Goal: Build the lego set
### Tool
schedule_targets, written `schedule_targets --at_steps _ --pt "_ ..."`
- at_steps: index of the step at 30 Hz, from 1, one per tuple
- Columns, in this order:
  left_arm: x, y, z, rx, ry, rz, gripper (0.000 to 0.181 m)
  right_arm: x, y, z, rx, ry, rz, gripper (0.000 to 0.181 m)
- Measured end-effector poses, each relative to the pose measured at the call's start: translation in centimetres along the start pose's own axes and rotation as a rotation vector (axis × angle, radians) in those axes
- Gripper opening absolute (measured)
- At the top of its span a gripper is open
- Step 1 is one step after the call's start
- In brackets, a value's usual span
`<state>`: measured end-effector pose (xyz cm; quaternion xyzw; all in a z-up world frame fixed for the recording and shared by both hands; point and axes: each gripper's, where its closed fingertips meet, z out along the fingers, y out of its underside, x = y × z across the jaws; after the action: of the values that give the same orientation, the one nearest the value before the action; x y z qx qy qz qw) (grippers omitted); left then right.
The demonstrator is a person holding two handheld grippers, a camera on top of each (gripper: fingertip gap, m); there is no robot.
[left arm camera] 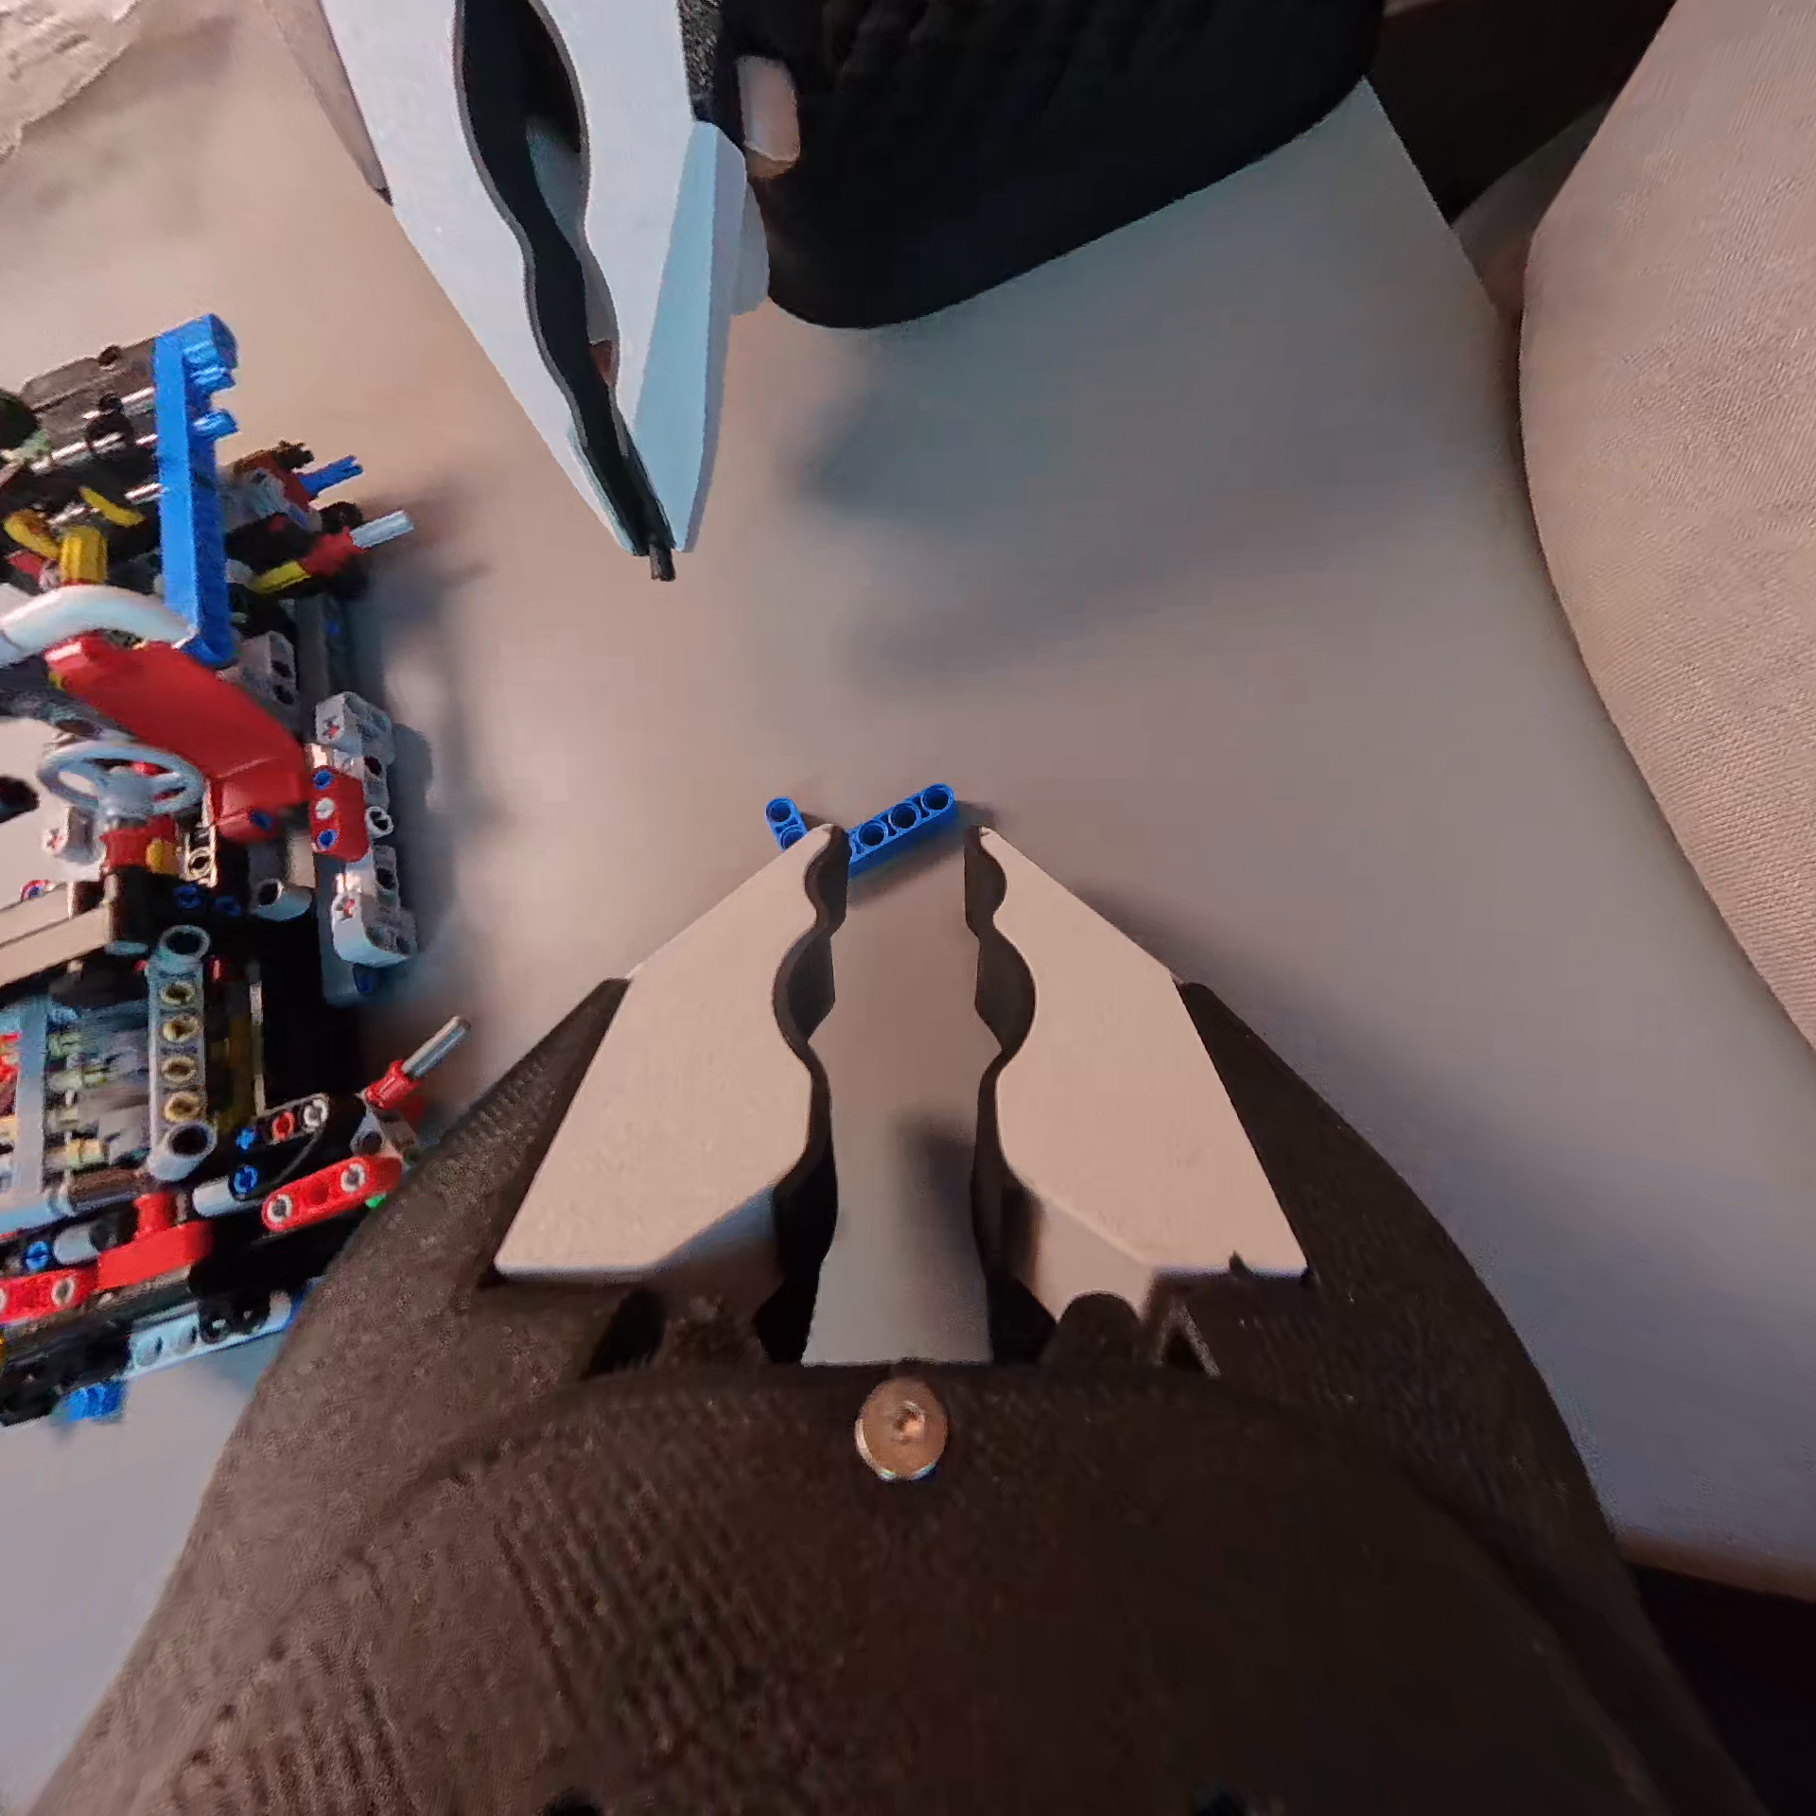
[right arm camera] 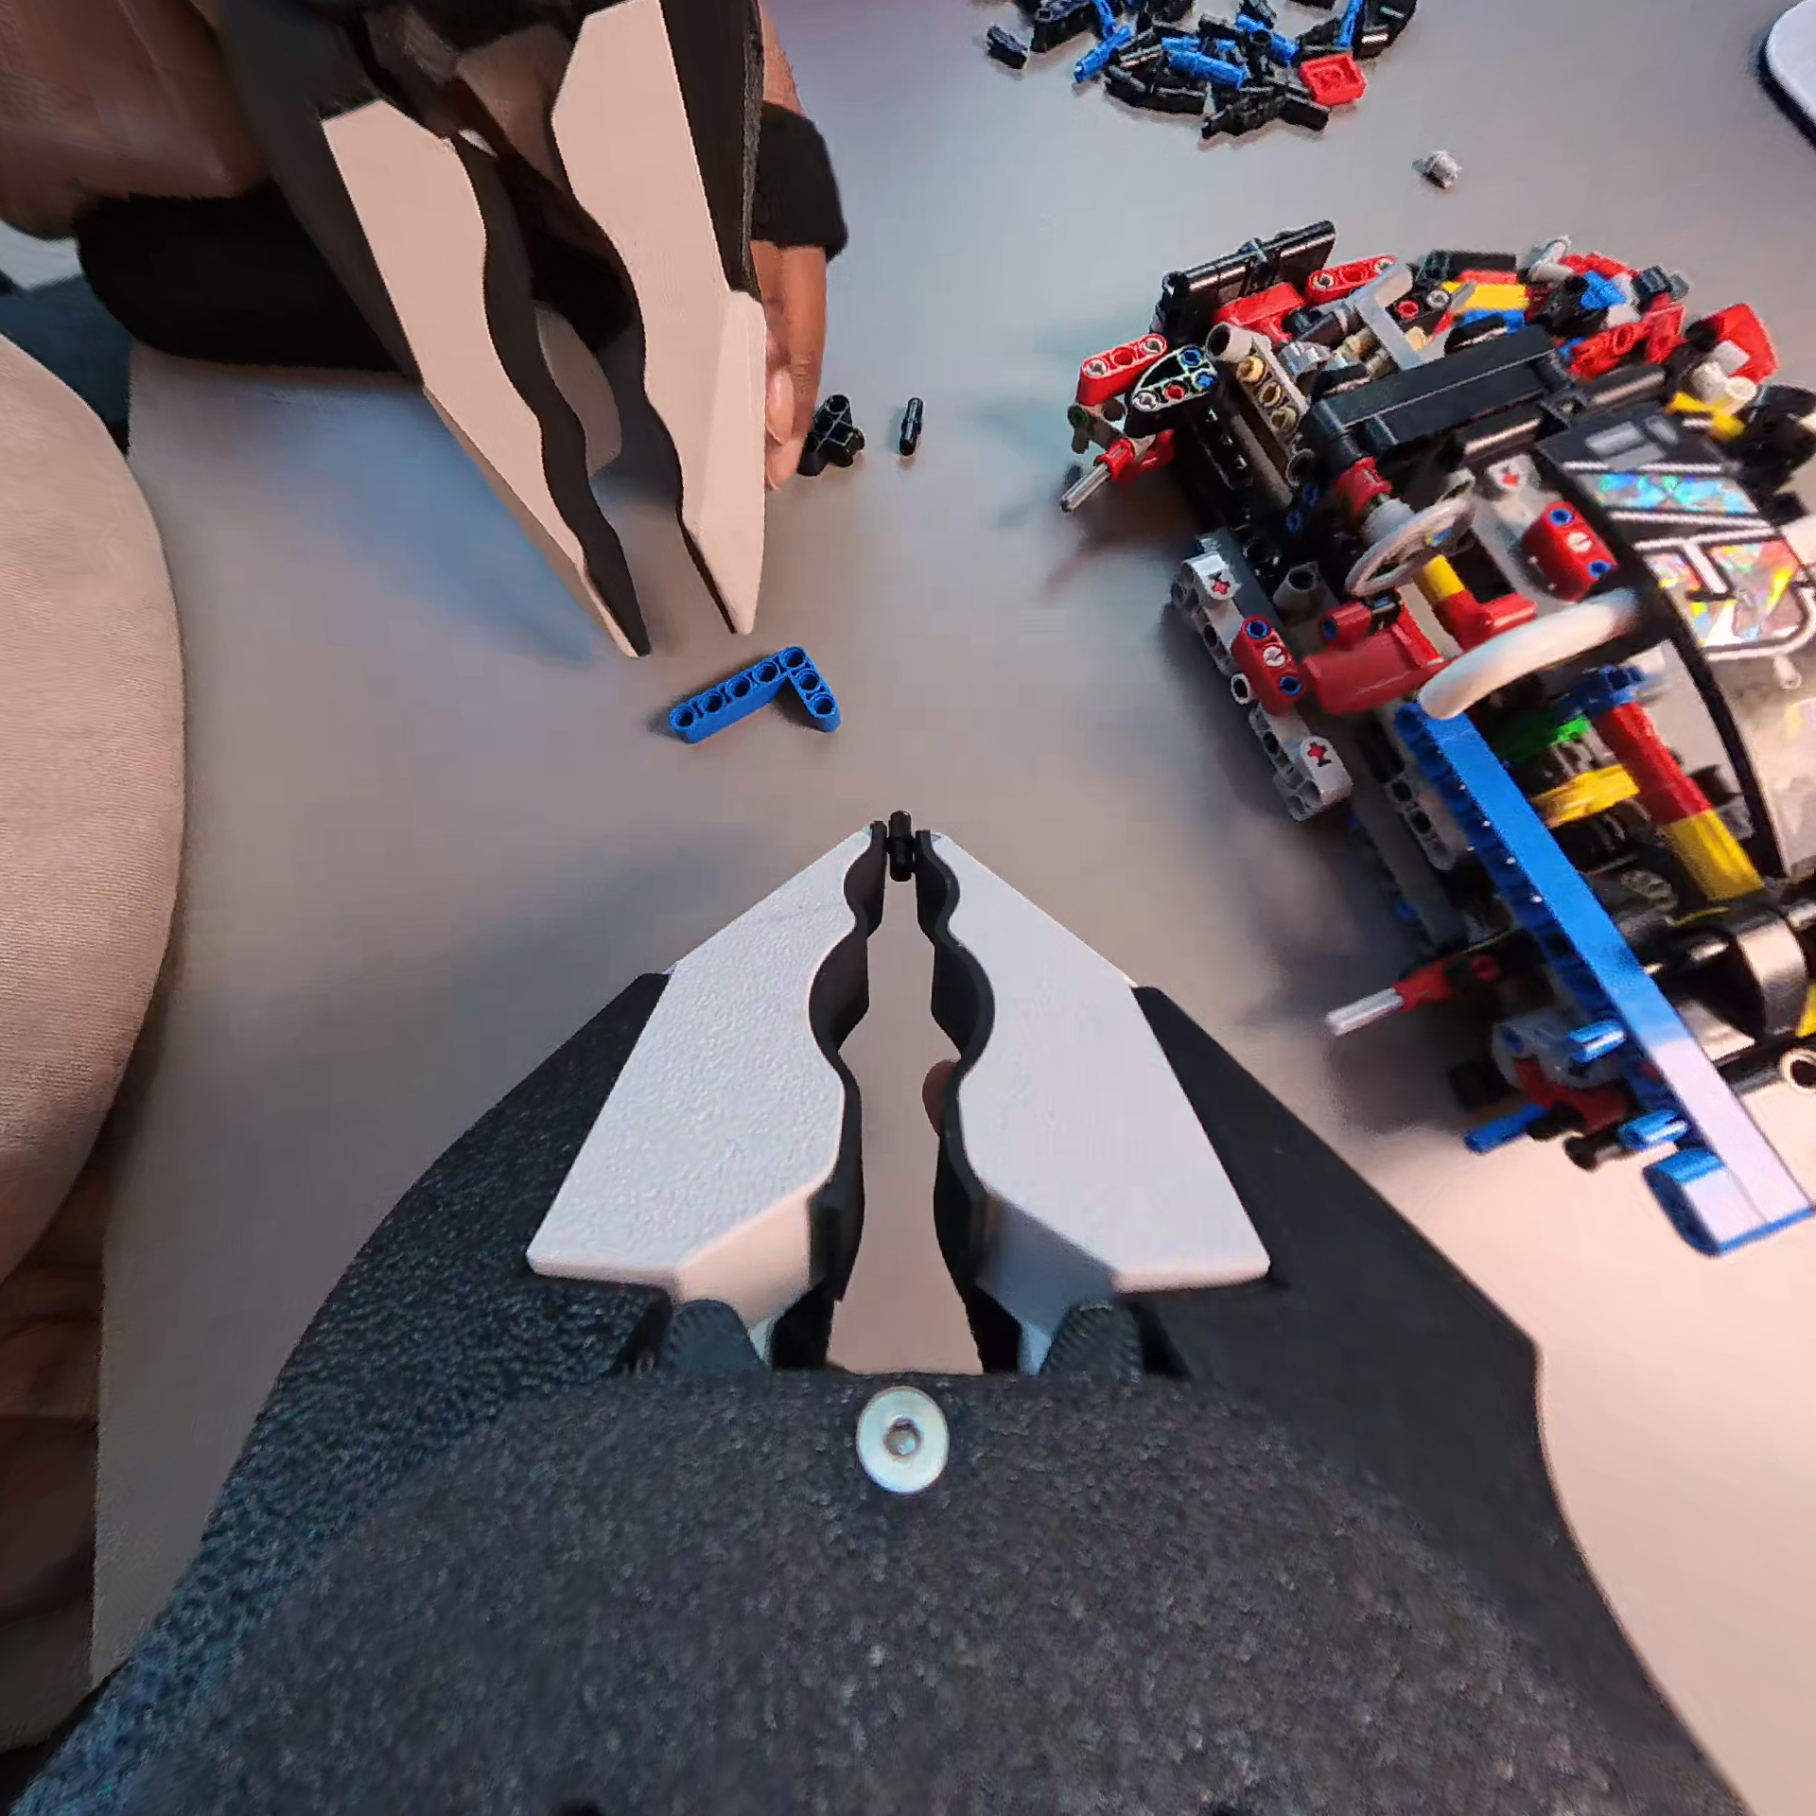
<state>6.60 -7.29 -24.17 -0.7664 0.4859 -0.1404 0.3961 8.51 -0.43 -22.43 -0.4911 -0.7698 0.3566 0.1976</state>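
On the grey table [right arm camera: 983, 639], just ahead of the left gripper [left arm camera: 906, 835], lies a blue L-shaped beam [right arm camera: 757, 693], flat on the surface. The left gripper's jaws stand apart with nothing between them, their tips just above the beam; I cannot tell whether a tip touches it. Opposite it, the right gripper [right arm camera: 899, 835] has its jaws pinched tight on a small black pin [right arm camera: 898, 847], whose end pokes out past the tips and points toward the beam. The half-built lego car [right arm camera: 1533, 609], a crowd of red, black, yellow and blue parts with a long blue beam along one side and a grey steering wheel, sits off to the side, well apart from both grippers. Two loose black connectors [right arm camera: 865, 427] lie near a gloved hand [right arm camera: 786, 324] holding the left gripper. A pile of spare pins [right arm camera: 1209, 59] rests at the table's far edge.
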Motion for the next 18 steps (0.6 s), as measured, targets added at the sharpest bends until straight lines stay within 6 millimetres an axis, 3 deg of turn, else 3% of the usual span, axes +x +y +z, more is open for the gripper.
schedule_targets --at_steps 6,10,14,18 --pt "0.1 0.5 1.6 -0.206 0.098 0.171 0.022 -0.2 0.0 -0.1 0.069 0.005 0.026 0.003" --pt "-1.3 0.1 2.2 -0.269 0.083 0.211 0.002 -0.3 -0.3 -0.1 0.101 0.0 0.03 0.003" --pt "-1.3 -0.4 2.4 -0.237 0.125 0.098 0.0 -0.6 -0.1 -0.2 0.104 -0.01 0.026 0.003" --pt "-1.5 -2.3 1.4 -0.021 0.184 -0.17 0.0 -1.2 0.8 0.1 0.048 -0.024 0.004 0.003"
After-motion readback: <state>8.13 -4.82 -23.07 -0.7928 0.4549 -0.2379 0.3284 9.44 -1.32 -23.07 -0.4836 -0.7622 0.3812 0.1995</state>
